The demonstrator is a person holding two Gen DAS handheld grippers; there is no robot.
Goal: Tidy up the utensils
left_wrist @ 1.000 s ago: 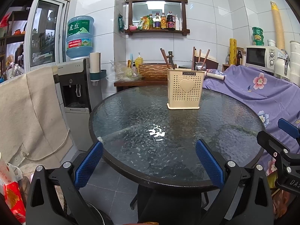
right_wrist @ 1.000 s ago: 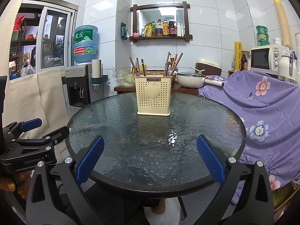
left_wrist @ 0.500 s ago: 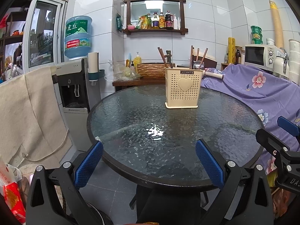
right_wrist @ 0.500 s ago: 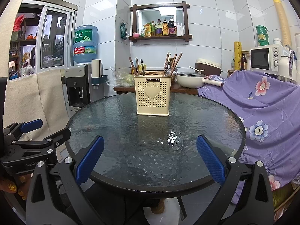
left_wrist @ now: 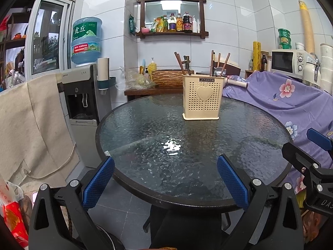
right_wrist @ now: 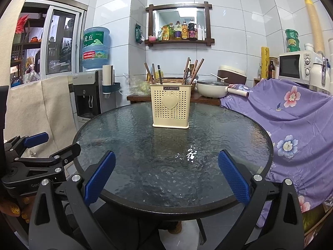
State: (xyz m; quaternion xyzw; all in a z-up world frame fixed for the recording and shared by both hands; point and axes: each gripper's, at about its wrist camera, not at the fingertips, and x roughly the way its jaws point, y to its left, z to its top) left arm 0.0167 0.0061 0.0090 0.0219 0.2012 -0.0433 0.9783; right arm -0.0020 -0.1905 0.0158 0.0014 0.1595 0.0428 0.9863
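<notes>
Left wrist view: left gripper (left_wrist: 165, 182) spread wide and empty over a round glass table (left_wrist: 133, 129); a cream utensil holder (left_wrist: 201, 101) with chopsticks (left_wrist: 179, 62) and perhaps a spoon stands at one o'clock.

Right wrist view: right gripper (right_wrist: 166, 180) likewise parted, empty; holder at twelve o'clock.

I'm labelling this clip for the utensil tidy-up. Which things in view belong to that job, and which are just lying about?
Job:
cream utensil holder
chopsticks and spoon standing in it
left gripper, open
right gripper, open

Lying about:
water dispenser
microwave
white pan
floral cloth
</notes>
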